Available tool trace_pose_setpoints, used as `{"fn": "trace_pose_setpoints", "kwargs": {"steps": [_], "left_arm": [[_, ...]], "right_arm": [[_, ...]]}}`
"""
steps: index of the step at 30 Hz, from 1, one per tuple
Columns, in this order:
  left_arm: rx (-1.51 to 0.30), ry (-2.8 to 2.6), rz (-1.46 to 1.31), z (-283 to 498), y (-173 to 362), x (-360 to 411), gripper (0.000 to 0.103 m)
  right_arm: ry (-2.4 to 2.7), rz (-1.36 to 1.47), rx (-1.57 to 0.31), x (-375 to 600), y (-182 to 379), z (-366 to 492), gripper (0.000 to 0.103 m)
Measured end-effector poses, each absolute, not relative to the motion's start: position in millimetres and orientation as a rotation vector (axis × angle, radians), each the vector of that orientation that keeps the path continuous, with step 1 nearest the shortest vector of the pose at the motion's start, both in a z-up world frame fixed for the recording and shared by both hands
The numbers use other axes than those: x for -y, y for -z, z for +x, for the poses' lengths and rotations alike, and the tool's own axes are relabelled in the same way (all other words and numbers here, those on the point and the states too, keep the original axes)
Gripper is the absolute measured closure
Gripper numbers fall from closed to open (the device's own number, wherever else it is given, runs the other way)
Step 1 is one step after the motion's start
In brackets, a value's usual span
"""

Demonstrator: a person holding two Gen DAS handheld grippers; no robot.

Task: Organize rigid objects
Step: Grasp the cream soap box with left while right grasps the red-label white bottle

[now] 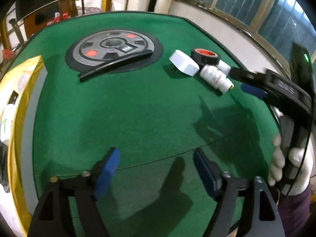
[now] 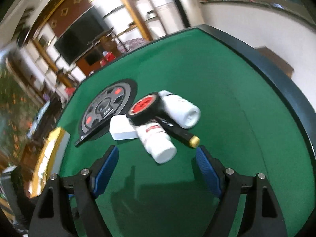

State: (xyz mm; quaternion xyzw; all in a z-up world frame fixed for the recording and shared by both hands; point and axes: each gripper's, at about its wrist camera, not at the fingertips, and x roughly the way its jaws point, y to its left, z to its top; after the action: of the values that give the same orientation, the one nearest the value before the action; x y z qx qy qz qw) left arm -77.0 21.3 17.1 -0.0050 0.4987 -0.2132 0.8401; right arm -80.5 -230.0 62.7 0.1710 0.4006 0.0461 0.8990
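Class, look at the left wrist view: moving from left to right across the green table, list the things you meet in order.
Yellow box → round grey disc → white box → white bottle → right gripper.

- white box (image 2: 122,129), flat on green felt
- black tape roll (image 2: 145,108), red core, leaning on bottles
- two white bottles (image 2: 158,142), on sides
- black pen (image 2: 182,134), gold tip
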Motion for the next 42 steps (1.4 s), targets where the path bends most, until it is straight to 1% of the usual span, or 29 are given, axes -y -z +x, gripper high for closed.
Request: {"fn": "trace_pose_setpoints", "kwargs": {"steps": [1, 3, 9, 10, 12, 13, 15, 16, 17, 18, 25, 29, 33, 36, 38, 39, 40, 41, 42], "left_arm": [[-1.051, 0.468, 0.0, -77.6, -15.2, -18.0, 0.007], [-1.034, 0.502, 0.039, -80.8, -11.9, -11.0, 0.001], [-1.03, 0.469, 0.173, -88.4, -8.8, 4.6, 0.001], [-1.03, 0.464, 0.186, -89.8, -8.8, 5.0, 0.001], [-1.033, 0.455, 0.215, -91.0, -8.6, 8.0, 0.001], [-1.037, 0.45, 0.215, -90.8, -9.1, 7.4, 0.001], [-1.061, 0.457, 0.184, -86.5, -11.6, 5.3, 0.002], [-1.071, 0.478, 0.157, -81.1, -14.4, 4.6, 0.01], [-1.076, 0.51, 0.127, -74.6, -19.4, 4.2, 0.014], [-1.073, 0.517, 0.125, -68.2, -24.1, 5.4, 0.014], [-0.905, 0.537, 0.351, -22.2, -48.8, 53.5, 0.014], [-0.808, 0.604, 0.589, -6.1, -44.5, 95.5, 0.014], [-0.803, 0.631, 0.708, 20.9, -29.9, 112.4, 0.014], [-0.812, 0.638, 0.716, 37.2, -23.5, 118.0, 0.014], [-0.837, 0.654, 0.71, 41.2, -17.3, 120.3, 0.015], [-0.835, 0.656, 0.696, 41.1, -17.9, 119.9, 0.019], [-0.859, 0.672, 0.678, 40.8, -18.3, 119.1, 0.033], [-0.888, 0.69, 0.651, 40.6, -19.6, 117.3, 0.041], [-0.908, 0.676, 0.638, 39.5, -20.8, 116.6, 0.047]], "right_arm": [[-0.086, 0.308, -0.845, 221.3, -61.5, -73.0, 0.024], [-0.079, 0.26, -0.863, 210.0, -58.8, -62.2, 0.024], [-0.037, 0.192, -0.88, 195.0, -52.5, -36.5, 0.025], [-0.034, 0.185, -0.877, 193.3, -51.3, -34.7, 0.029], [-0.022, 0.163, -0.87, 191.0, -50.1, -32.0, 0.046], [-0.023, 0.153, -0.875, 189.5, -49.3, -30.6, 0.061], [-0.028, 0.153, -0.878, 188.3, -48.7, -31.4, 0.061], [-0.033, 0.159, -0.879, 189.2, -48.8, -33.6, 0.061], [-0.04, 0.171, -0.882, 191.2, -48.9, -37.0, 0.061], [-0.045, 0.187, -0.881, 194.0, -48.8, -41.0, 0.061], [-0.063, 0.333, -0.863, 221.1, -43.3, -70.6, 0.061], [-0.092, 0.402, -0.894, 227.9, -34.1, -72.5, 0.061], [-0.087, 0.397, -0.894, 227.8, -33.6, -72.4, 0.061], [-0.085, 0.386, -0.894, 226.6, -33.5, -72.4, 0.061], [-0.076, 0.383, -0.892, 227.1, -34.0, -72.1, 0.063], [-0.078, 0.388, -0.891, 227.9, -33.9, -71.8, 0.063], [-0.079, 0.395, -0.889, 228.7, -33.7, -71.2, 0.064], [-0.082, 0.402, -0.888, 230.5, -33.7, -71.4, 0.063], [-0.085, 0.406, -0.888, 231.0, -33.4, -71.4, 0.063]]}}
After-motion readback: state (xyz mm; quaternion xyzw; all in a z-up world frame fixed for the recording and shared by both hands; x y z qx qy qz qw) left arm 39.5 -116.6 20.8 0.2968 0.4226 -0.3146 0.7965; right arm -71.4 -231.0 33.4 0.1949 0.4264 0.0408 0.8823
